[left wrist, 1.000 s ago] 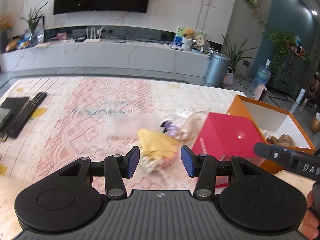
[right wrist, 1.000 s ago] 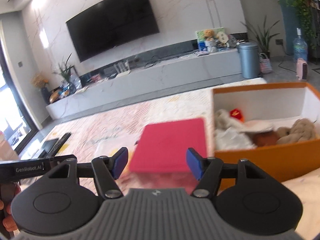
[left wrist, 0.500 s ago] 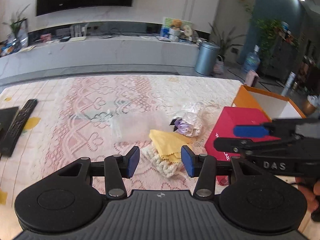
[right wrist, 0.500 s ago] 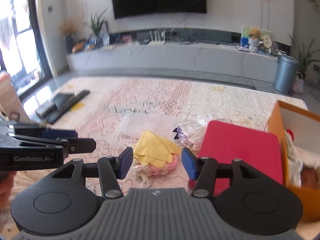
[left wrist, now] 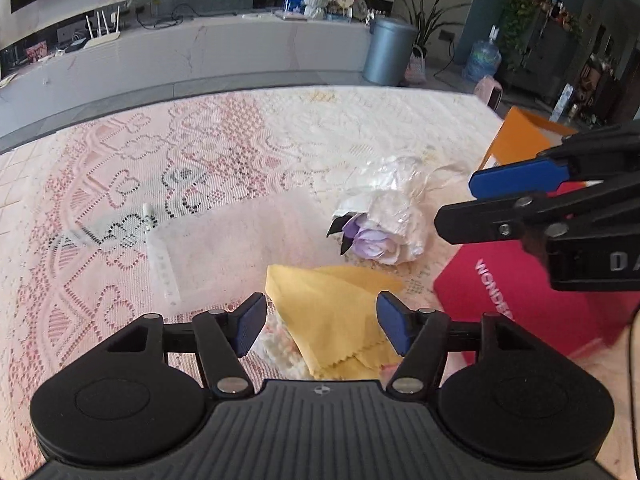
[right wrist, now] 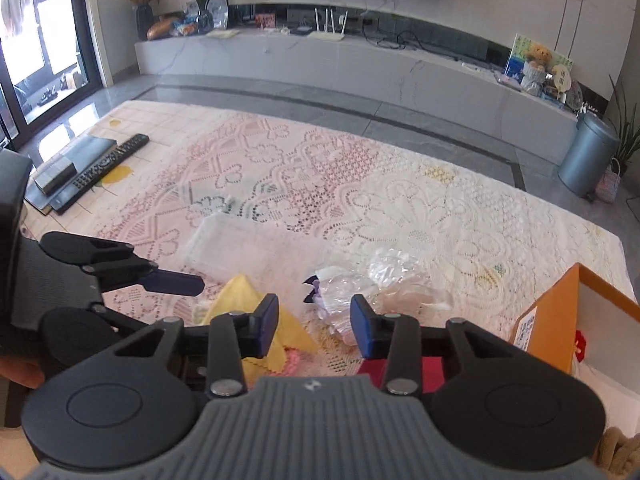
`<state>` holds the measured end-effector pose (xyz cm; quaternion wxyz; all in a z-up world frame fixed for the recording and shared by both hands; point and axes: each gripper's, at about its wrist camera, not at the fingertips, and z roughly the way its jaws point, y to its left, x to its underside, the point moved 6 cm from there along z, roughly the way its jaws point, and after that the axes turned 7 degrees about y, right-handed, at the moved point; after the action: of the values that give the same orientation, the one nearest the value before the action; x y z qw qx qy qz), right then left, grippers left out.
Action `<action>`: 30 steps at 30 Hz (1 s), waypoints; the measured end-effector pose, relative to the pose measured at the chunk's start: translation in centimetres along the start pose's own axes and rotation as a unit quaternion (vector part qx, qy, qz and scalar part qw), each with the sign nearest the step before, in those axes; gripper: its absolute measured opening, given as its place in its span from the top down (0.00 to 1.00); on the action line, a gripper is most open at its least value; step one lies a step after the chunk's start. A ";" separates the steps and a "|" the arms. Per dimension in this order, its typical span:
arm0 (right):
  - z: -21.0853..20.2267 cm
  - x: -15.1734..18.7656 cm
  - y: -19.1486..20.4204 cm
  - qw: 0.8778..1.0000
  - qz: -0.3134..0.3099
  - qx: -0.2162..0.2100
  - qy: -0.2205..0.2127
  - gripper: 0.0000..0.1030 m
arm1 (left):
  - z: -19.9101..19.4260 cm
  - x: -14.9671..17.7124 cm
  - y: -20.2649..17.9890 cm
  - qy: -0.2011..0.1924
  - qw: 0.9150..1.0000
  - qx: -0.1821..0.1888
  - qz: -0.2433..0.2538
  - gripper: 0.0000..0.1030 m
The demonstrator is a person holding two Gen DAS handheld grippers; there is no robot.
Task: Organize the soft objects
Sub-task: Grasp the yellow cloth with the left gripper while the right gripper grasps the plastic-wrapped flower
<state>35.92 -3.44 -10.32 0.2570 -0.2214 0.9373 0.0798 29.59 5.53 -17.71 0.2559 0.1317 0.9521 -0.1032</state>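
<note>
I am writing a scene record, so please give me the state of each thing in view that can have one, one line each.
Left gripper: fingers opening, nothing pressed, yellow cloth below.
Right gripper: fingers closing, empty.
Yellow cloth: folded, lying on a knitted piece.
Plastic-wrapped flower: lying on its side.
Orange box: open, things inside.
Red lid: off the box, flat on the table.

matt yellow cloth [left wrist: 334,312], crinkly glossy wrap [left wrist: 394,204], probably plastic, on lace.
</note>
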 end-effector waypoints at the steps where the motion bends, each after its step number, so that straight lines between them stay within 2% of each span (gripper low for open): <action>1: 0.4 -0.1 -0.2 1.000 0.005 -0.007 0.007 0.61 | 0.4 0.0 -0.2 0.001 1.000 -0.005 0.006 0.29; 4: 1.1 -0.4 -0.5 1.000 0.006 -0.014 0.017 0.61 | 0.9 0.1 -0.7 -0.007 0.999 -0.019 0.035 0.40; 7: 1.7 -0.6 -0.5 0.999 -0.005 -0.014 0.031 0.61 | 0.8 0.2 -1.7 -0.023 0.997 -0.035 0.069 0.60; 9: 2.1 -0.7 -0.5 0.999 -0.013 -0.018 0.040 0.61 | 0.4 0.4 -2.4 -0.039 0.994 -0.044 0.090 0.84; 10: 2.2 -0.9 -0.4 0.999 -0.019 -0.016 0.044 0.61 | 0.2 0.2 -2.7 -0.046 0.993 -0.051 0.099 0.91; 13: 2.4 -1.2 -0.3 0.997 -0.044 -0.010 0.065 0.60 | -0.4 0.0 -2.7 -0.064 0.991 -0.059 0.099 0.93; 18: 2.5 -1.9 0.1 0.988 -0.120 0.004 0.101 0.55 | -3.2 -1.4 -0.4 -0.115 0.992 -0.042 0.018 0.94; 23: 4.1 -2.3 0.8 0.968 -0.204 0.018 0.145 0.52 | -4.7 -1.9 1.4 -0.140 0.989 -0.040 -0.027 0.94; 25: 5.2 -2.4 1.4 0.959 -0.231 0.016 0.164 0.42 | -4.6 -1.8 1.6 -0.138 0.989 -0.036 -0.031 0.94; 30: 8.1 -2.5 2.0 0.938 -0.277 0.045 0.205 0.41 | -4.4 -1.4 1.5 -0.137 0.990 -0.032 -0.021 0.94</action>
<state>40.58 1.40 -15.91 0.0807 -0.4721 0.8738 -0.0843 29.15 7.84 -13.45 0.3856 0.0878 0.9135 -0.0954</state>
